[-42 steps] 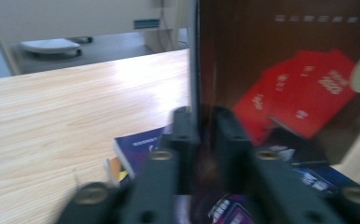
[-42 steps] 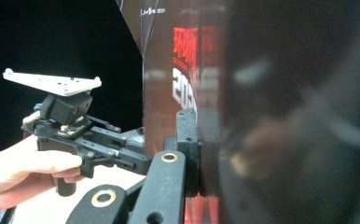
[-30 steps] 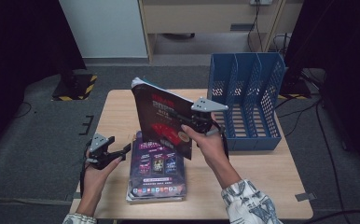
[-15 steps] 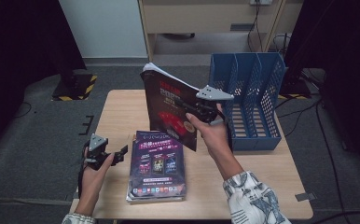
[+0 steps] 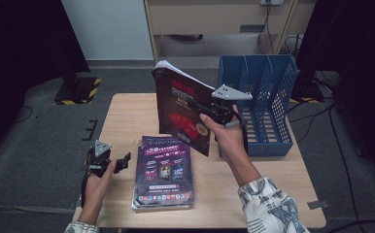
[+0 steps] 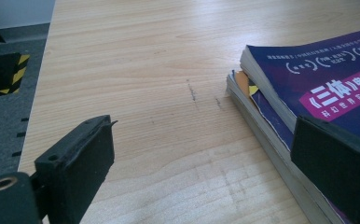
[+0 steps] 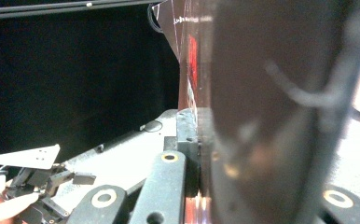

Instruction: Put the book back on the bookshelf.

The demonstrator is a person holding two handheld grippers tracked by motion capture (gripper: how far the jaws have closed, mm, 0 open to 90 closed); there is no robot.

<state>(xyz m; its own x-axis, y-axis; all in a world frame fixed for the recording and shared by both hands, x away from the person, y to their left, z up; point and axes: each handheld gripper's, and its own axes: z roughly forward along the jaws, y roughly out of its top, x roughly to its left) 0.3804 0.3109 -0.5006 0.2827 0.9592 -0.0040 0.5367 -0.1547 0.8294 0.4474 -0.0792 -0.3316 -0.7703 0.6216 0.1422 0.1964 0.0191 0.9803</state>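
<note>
Over the wooden table (image 5: 127,116), the right gripper (image 5: 213,114) is clamping a dark magazine (image 5: 180,109) upright; the left gripper (image 5: 112,164), jaws just opening wide with nothing between them, is resting beside the magazine stack (image 5: 163,172).

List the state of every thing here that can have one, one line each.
Left hand-held gripper: open, empty, beside the stack.
Right hand-held gripper: shut on the dark magazine.
Dark magazine: closed, held up on edge above the table.
Magazine stack: flat on the table, top one closed.
Blue file rack: upright, slots look empty.
</note>
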